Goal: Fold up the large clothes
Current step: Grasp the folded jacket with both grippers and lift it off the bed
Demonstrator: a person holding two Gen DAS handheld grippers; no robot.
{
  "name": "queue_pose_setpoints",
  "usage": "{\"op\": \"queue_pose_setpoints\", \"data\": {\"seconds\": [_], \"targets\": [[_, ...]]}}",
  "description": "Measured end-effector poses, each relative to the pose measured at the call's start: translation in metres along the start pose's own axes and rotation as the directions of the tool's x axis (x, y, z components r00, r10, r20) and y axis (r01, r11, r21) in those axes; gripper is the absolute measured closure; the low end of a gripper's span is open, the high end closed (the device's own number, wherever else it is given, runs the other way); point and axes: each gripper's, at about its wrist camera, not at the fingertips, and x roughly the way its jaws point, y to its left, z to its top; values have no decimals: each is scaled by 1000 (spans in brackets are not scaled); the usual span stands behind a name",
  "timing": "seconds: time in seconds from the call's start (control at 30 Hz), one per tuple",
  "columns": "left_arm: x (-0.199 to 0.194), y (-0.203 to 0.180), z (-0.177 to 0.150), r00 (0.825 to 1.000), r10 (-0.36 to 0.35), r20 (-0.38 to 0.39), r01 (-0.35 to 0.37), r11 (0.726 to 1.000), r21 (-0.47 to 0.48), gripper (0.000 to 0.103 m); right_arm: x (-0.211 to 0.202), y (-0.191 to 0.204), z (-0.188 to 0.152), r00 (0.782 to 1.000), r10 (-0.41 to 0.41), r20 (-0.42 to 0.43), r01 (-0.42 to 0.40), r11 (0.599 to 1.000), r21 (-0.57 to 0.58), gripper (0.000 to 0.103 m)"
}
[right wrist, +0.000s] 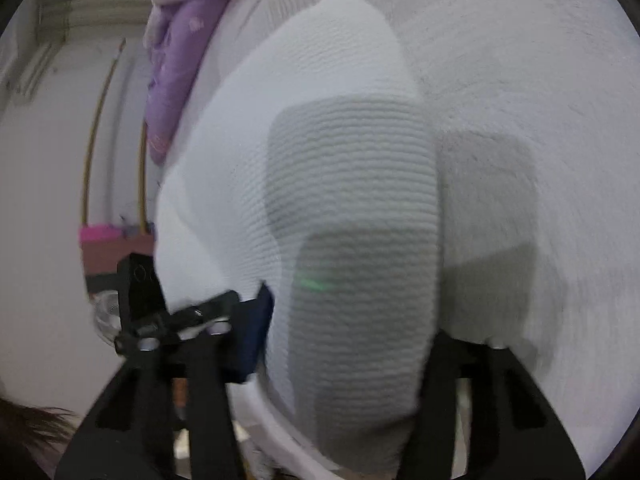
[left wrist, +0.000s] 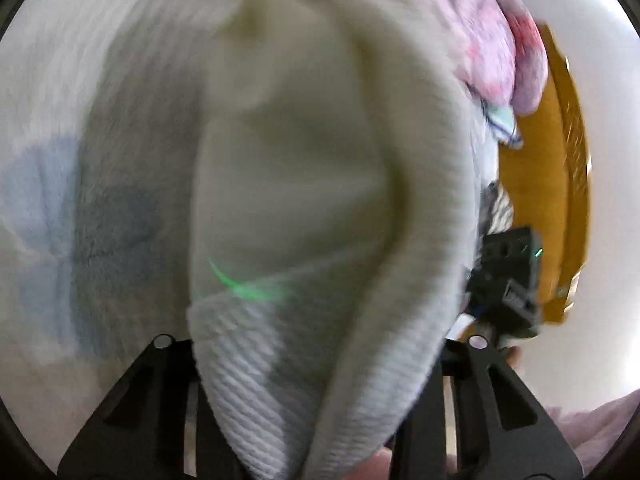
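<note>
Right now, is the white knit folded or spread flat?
Neither: the white knit is bunched and draped, its ribbed cloth running between the fingers of both the left gripper and right gripper.

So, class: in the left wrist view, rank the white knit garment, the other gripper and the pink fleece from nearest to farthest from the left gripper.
1. White knit garment: between the left gripper fingers.
2. Other gripper: low right, just past the garment's edge.
3. Pink fleece: top right, farthest back.

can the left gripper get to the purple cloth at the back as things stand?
Probably not: the left gripper has the white knit garment bunched between its fingers, and that garment lies between it and the purple cloth.
</note>
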Motion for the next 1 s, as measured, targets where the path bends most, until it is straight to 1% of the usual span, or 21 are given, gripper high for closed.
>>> {"op": "queue_pose_setpoints", "data": {"seconds": [0.07,0.13,0.17,0.23,0.27,0.3,0.37,0.4,0.47,0.57,0.67,0.77,0.8,0.87,0.97,1.0], "targets": [[-9,-21,-3,1000,29,4,-29,999,23,72,-10,14,-7,1000,16,8,-17,1000,18,69],[-16,-38,-7,999,42,4,-42,999,14,72,-20,23,-18,999,25,20,-26,999,39,70],[-20,-46,-10,999,51,1,-51,999,16,72,-31,25,-24,999,24,22,-25,998,62,70],[-32,-73,-25,997,81,3,-81,996,28,72,-48,33,-38,999,25,20,-27,995,95,70],[-39,-85,-34,996,89,0,-89,995,34,71,-60,44,-49,1000,10,21,-12,996,85,70],[-39,-96,-36,996,92,-3,-92,995,32,71,-78,47,-56,1000,0,24,-2,997,73,70],[-46,-122,-56,997,79,-5,-79,997,22,71,-101,62,-71,999,-17,35,15,998,61,70],[-47,-130,-61,997,72,-6,-72,997,18,71,-118,71,-83,999,-28,39,25,998,65,70],[-51,-153,-80,998,63,-14,-63,998,9,71,-145,74,-97,998,-46,44,43,997,65,70],[-48,-195,-103,998,59,-32,-58,998,14,71,-186,90,-116,994,-87,63,83,994,64,70],[-42,-231,-117,998,44,-51,-42,998,43,71,-234,85,-135,990,-107,96,101,993,64,70],[-35,-259,-123,997,49,-57,-44,996,75,70,-274,74,-142,984,-107,142,96,992,85,70],[-27,-276,-125,996,58,-64,-51,993,104,70,-286,65,-144,982,-107,153,94,991,90,70],[-6,-302,-118,995,70,-72,-59,987,146,70,-318,48,-142,977,-100,189,81,991,107,70],[35,-359,-113,993,67,-95,-46,977,209,70,-365,20,-142,969,-93,228,64,990,129,70],[49,-373,-109,993,64,-104,-41,975,217,70,-386,6,-139,966,-95,239,64,989,137,70]]}}
